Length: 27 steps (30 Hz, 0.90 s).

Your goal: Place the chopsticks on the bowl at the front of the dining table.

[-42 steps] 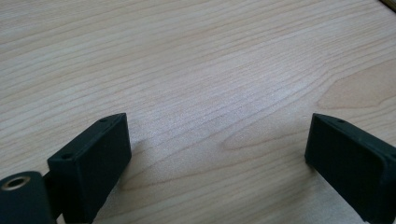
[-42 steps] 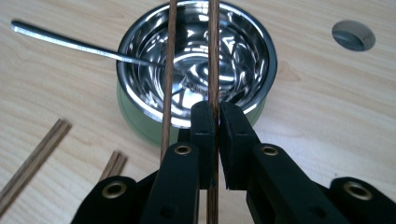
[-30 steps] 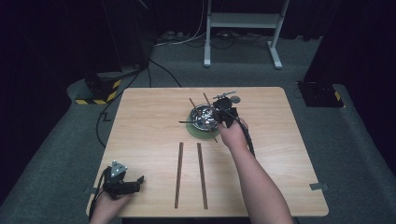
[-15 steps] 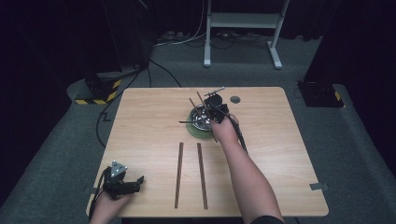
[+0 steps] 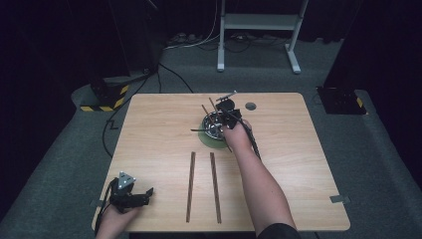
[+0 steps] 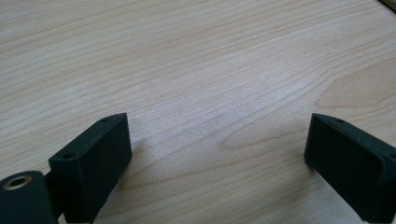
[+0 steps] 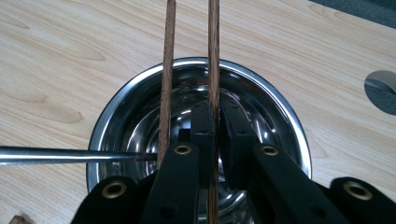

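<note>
Idle at the near left corner of the tabletop [image 5: 308,164]: left claw [image 5: 144,195], jaws spread wide over bare wood, nothing between them, well apart from everything else. To its right, two chopsticks [image 5: 190,185] already laid side by side near the front edge. Farther right and toward the far side, right claw [image 7: 215,135] over the steel bowl [image 7: 116,126], jaws pressed together and pinching a wooden chopstick [image 7: 214,56], which runs straight ahead of the claw across the bowl's rim. Just left of that stick, a second one [image 7: 166,70] leaning in the bowl, loose; lower left of the claw, a metal rod [image 7: 56,155] lying across the rim. Step in hand, by the look of it: pulling sticks out of the bowl, one at a time. Next move calls for a clean lift up and clear of the rim without dragging the neighbour along or tipping the bowl, then a carry to the laid pair and a parallel set-down beside them.
</note>
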### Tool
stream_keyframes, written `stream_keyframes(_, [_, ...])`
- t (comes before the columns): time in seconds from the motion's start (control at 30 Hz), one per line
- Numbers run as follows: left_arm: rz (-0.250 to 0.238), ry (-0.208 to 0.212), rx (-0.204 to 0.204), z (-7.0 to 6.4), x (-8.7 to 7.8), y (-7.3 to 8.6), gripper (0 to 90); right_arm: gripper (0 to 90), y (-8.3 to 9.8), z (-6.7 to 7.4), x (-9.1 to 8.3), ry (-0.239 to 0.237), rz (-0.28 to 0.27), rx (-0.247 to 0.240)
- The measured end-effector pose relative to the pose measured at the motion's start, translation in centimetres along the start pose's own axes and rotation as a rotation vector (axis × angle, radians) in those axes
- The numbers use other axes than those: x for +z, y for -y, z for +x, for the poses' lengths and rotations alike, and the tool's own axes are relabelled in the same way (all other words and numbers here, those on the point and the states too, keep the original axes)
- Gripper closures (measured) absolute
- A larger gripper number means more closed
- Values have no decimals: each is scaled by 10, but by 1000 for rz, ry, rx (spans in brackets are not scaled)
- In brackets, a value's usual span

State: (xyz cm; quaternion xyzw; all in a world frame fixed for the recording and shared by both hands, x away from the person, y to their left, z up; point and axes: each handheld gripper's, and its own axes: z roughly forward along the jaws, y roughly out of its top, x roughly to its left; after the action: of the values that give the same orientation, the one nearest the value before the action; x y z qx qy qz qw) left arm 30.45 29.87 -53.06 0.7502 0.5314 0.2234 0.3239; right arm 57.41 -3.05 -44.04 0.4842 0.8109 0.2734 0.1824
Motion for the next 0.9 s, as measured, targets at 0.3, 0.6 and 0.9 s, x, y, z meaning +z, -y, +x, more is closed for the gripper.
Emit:
stream_keyframes(0.3, [0,0,-2,0,0,0,73,844,-4,5,10,0,20,-19])
stream_keyframes(0.6, [0,0,0,0,0,0,73,842,-2,5,16,7,35,-21])
stream_keyframes(0.9, [0,0,-1,0,0,0,73,784,-2,5,18,10,36,-20])
